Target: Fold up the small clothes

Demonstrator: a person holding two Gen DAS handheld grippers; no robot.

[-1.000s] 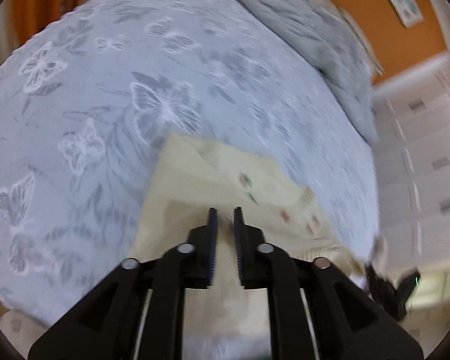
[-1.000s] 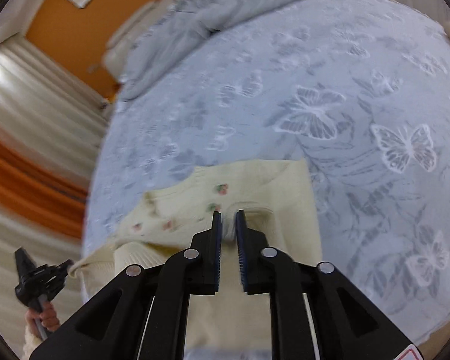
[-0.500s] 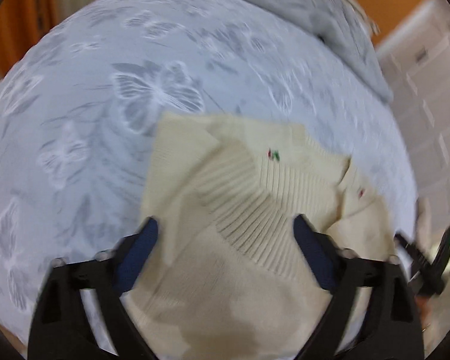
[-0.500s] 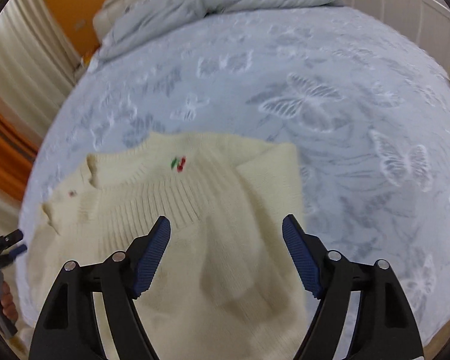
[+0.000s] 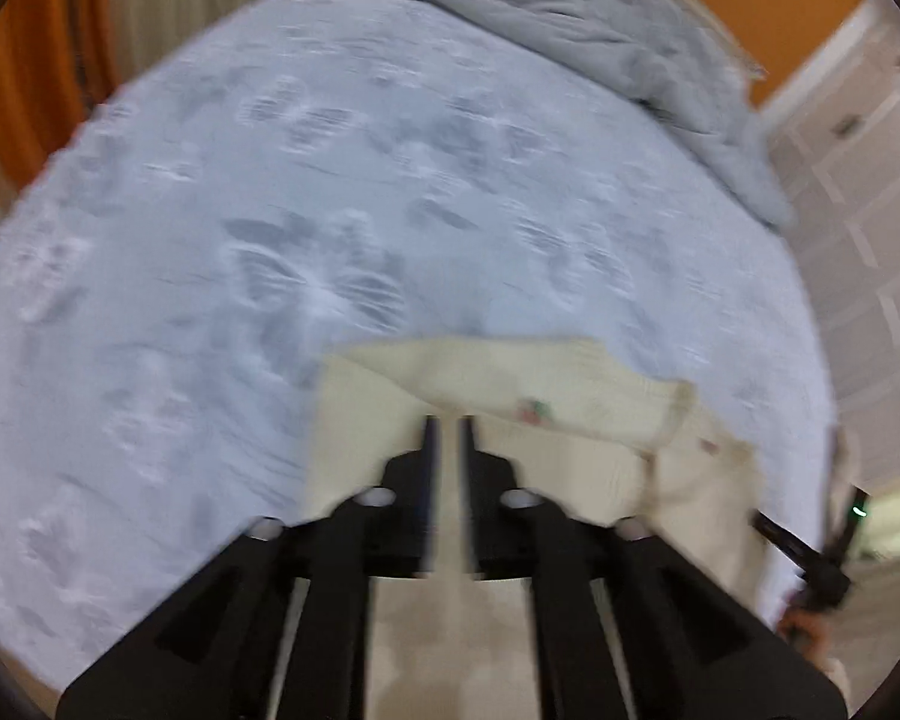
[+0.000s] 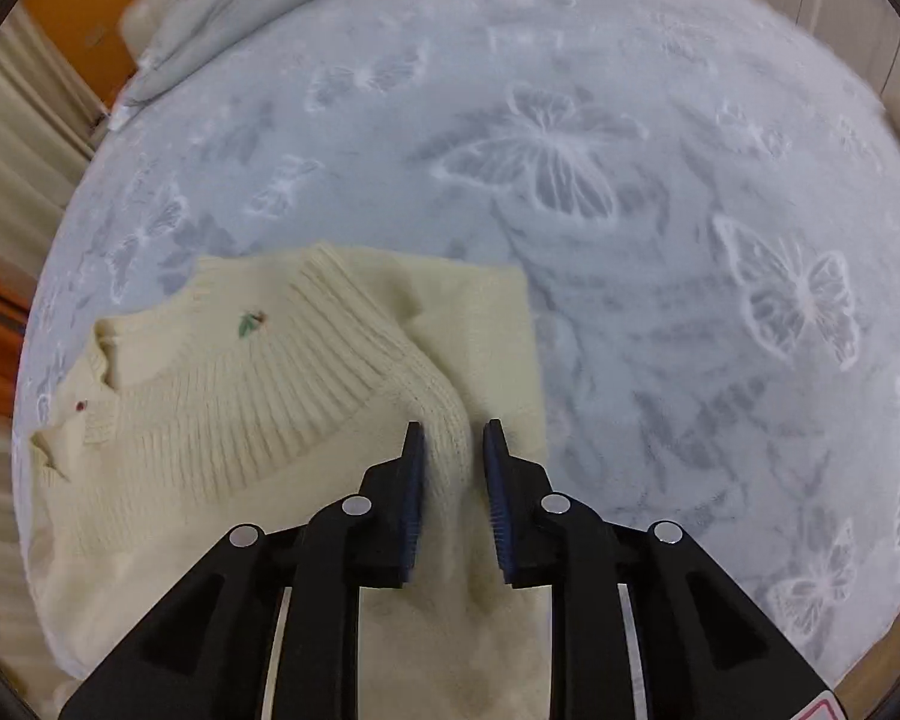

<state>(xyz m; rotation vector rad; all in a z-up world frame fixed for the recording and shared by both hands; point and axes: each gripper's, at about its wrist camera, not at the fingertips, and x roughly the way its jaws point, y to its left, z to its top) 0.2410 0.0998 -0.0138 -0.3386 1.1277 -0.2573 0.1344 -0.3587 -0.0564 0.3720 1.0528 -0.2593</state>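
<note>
A small cream knitted sweater (image 6: 222,420) with a ribbed hem and tiny embroidered motifs lies on a pale blue bedspread with butterfly patterns (image 6: 570,168). My right gripper (image 6: 453,450) has its jaws narrowed around a raised ridge of the ribbed knit. In the blurred left wrist view the sweater (image 5: 510,396) lies under my left gripper (image 5: 447,426), whose jaws stand almost together over the cream fabric; whether cloth sits between them is unclear. The right gripper (image 5: 810,564) shows at that view's right edge.
A crumpled grey duvet (image 5: 600,42) lies at the far end of the bed, also in the right wrist view (image 6: 258,0). An orange wall and white cabinet doors (image 5: 858,192) stand beyond. Curtains (image 6: 24,138) hang at the left. The bed edge runs close below both grippers.
Both grippers were wide open half a second ago and have closed in. The right one now pinches a ridge of the sweater's ribbed part; the left one is nearly shut over the fabric.
</note>
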